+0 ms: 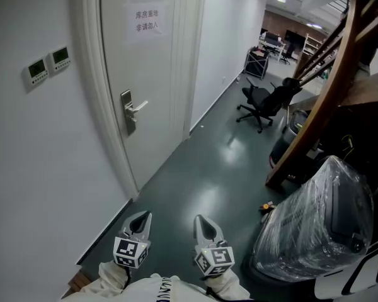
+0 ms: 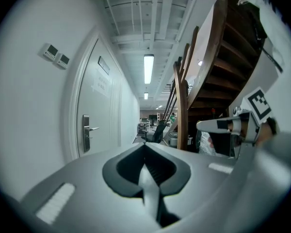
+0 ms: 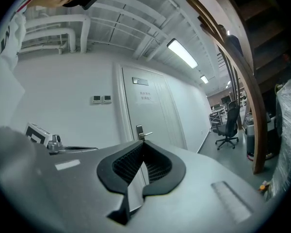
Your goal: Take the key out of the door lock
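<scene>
Carry posture, likely: left gripper (image 1: 142,222) and right gripper (image 1: 205,225) held low, fingers closed on nothing, well apart from door (image 1: 148,74). Key presumably in lock (image 1: 128,121) under handle (image 1: 138,107); too small to see.

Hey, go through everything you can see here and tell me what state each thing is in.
door: closed
door handle: level
key: too small to tell
left gripper: shut, empty
right gripper: shut, empty
ceiling light: on
office chair: upright, unoccupied
</scene>
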Action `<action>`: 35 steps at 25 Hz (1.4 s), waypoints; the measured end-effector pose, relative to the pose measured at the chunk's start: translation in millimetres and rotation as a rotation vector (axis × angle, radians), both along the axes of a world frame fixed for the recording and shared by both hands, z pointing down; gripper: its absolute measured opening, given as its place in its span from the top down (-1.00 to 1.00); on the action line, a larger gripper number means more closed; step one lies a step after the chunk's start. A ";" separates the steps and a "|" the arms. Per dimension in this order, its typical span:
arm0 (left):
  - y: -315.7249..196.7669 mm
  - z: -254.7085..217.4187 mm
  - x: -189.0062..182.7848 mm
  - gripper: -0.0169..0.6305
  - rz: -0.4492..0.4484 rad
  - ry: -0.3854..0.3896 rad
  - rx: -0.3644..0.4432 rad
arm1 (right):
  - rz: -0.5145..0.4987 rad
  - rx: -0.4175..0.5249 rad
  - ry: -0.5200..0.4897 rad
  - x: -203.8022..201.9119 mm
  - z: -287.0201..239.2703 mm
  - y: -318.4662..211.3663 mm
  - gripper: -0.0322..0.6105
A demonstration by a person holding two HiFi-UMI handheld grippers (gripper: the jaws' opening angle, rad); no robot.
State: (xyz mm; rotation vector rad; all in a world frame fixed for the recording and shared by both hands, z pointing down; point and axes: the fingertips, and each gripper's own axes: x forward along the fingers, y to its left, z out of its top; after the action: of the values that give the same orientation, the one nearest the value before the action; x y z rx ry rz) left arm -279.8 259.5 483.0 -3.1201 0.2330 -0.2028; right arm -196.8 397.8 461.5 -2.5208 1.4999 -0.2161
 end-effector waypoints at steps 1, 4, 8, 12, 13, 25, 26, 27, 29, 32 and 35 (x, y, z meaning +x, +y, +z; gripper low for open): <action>0.6 0.8 0.9 0.95 0.001 -0.002 -0.003 | -0.004 0.003 -0.003 -0.3 0.0 0.3 0.90; 3.9 1.7 4.6 0.95 0.002 0.002 -0.008 | -0.013 0.002 0.004 0.5 -1.2 3.1 0.89; 14.3 1.7 12.6 0.95 0.013 0.009 -0.008 | 0.000 -0.003 0.007 6.2 1.7 14.3 0.89; 24.3 1.9 18.7 0.95 0.027 0.003 -0.003 | 0.001 -0.002 -0.022 9.0 10.3 20.4 0.89; 25.0 2.2 20.5 0.95 0.028 0.001 -0.002 | -0.002 -0.001 -0.022 9.6 10.5 20.6 0.89; -3.1 13.4 62.0 0.95 0.063 0.003 -0.024 | 0.013 -0.025 -0.034 40.7 21.7 -9.2 0.89; -9.1 13.3 66.8 0.95 0.063 0.007 -0.026 | 0.014 -0.030 -0.034 45.2 22.6 -15.2 0.89; -15.6 13.1 71.6 0.95 0.063 0.009 -0.027 | 0.014 -0.035 -0.035 50.0 23.7 -21.7 0.89; -30.7 13.9 81.9 0.95 0.064 0.010 -0.028 | 0.015 -0.046 -0.039 60.1 26.1 -37.1 0.89; -55.8 17.2 96.4 0.95 0.067 0.005 -0.034 | 0.014 -0.059 -0.045 74.0 28.2 -64.2 0.89; -81.7 18.5 109.1 0.95 0.064 0.004 -0.040 | 0.008 -0.074 -0.046 88.2 28.5 -92.0 0.89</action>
State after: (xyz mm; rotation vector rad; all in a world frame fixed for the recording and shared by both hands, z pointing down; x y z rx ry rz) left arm -170.7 177.8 501.6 -3.1625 0.1312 -0.2032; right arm -108.6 305.7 490.0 -2.5598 1.4908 -0.3319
